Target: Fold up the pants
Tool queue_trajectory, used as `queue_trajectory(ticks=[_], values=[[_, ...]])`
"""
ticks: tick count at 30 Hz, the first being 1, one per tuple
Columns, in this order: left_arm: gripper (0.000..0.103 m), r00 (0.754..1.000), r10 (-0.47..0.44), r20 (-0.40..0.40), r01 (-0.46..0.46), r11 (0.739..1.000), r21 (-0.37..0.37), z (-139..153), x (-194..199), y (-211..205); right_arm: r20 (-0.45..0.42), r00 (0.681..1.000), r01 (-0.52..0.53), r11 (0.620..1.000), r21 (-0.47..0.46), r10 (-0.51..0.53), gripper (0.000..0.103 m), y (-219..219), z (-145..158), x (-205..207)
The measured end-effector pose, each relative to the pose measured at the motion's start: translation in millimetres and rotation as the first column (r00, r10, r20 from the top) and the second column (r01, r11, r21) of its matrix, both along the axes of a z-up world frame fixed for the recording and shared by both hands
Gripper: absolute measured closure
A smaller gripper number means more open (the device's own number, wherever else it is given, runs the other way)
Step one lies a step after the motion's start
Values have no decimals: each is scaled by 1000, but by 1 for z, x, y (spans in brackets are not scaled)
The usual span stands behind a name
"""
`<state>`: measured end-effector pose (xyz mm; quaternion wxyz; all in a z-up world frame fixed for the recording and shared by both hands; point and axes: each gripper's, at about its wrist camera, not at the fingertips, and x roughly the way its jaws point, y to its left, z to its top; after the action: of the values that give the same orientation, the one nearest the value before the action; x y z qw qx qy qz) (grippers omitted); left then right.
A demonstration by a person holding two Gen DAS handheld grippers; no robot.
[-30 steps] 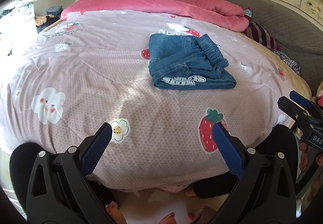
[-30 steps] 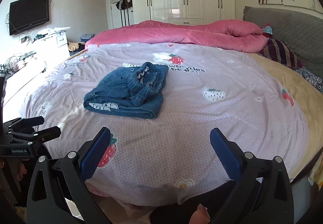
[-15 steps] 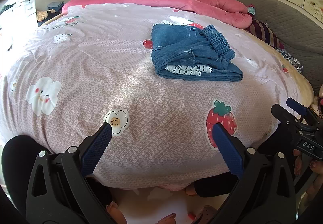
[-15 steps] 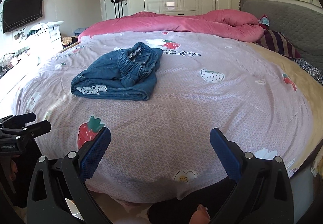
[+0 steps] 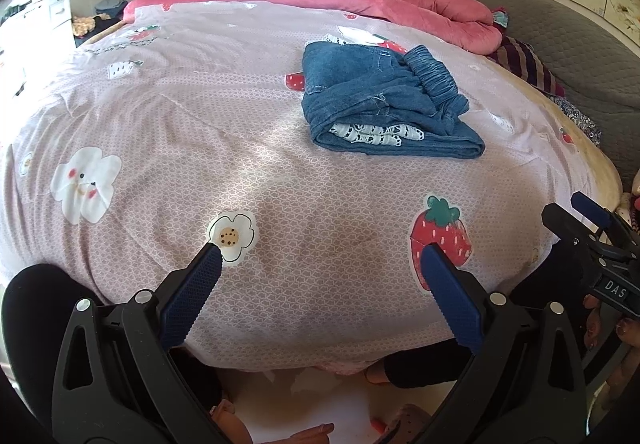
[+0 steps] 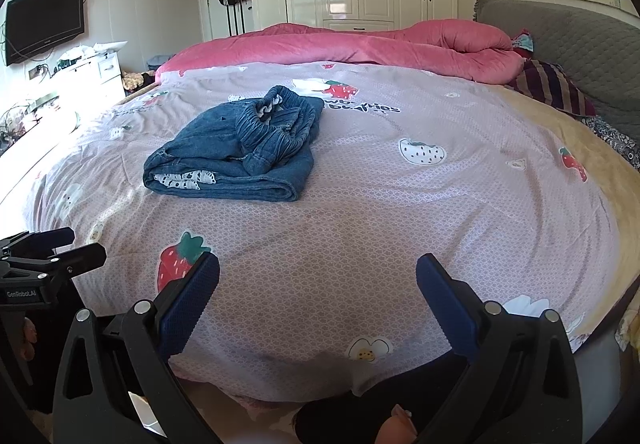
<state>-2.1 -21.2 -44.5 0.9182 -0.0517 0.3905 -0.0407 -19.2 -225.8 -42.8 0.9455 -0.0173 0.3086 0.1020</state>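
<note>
Currently the folded blue denim pants [image 5: 384, 100] are lying on the pink strawberry-print bedspread [image 5: 200, 124], well beyond both grippers. The left gripper [image 5: 320, 276] and right gripper [image 6: 318, 284] are hovering at the bedspread's near edge, jaws spread wide and empty. Denim likely handles soft yet weighty; pinching the thick folded edge looks safest.

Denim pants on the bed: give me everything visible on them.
The blue denim pants lie folded in a compact, slightly lumpy bundle on the pink printed bedspread, towards the far half of the bed. The gathered elastic waistband sits bunched on top. A white patterned trim peeks out between the layers at the near edge. Only the bedspread touches them; left gripper and right gripper are open and well short.
</note>
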Motion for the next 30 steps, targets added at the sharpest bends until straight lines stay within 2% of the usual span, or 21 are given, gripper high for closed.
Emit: queue_trajectory(ticks=[15, 30], values=[[10, 1000, -2, -9, 1, 1000, -13, 0, 0, 1, -9, 1000, -1, 1000, 3, 1, 5, 0, 1, 0], [10, 1000, 15, 3, -15, 1000, 19, 4, 1, 1, -16, 1000, -5, 1000, -6, 5, 5, 1, 0, 2]])
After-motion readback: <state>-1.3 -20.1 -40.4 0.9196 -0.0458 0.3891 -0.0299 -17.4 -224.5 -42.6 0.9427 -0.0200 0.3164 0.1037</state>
